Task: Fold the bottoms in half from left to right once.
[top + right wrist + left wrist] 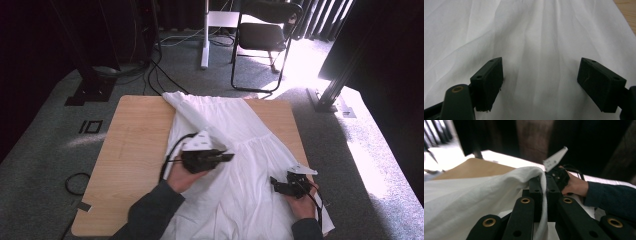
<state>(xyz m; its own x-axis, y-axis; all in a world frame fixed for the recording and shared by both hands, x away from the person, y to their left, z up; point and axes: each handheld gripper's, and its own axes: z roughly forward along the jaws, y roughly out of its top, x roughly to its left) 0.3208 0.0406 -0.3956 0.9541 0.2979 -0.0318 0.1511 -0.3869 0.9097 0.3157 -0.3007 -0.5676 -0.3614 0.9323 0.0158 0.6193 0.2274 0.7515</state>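
Observation:
A white garment (235, 150) lies spread over the wooden table (135, 150). My left gripper (227, 157) is over the middle of the cloth, shut on a fold of the white garment (486, 192) that drapes over its jaws and runs down between them (543, 187). My right gripper (274, 181) rests at the garment's right side near the table's front, its jaws wide open above flat white cloth (539, 45) with nothing between the pads (487, 82). In the left gripper view the other hand and its gripper (559, 173) show beyond.
A black folding chair (265, 35) and a white post (205, 35) stand on the carpet behind the table. Cables (155, 75) trail on the floor at the back left. Bare wood shows along the table's left side.

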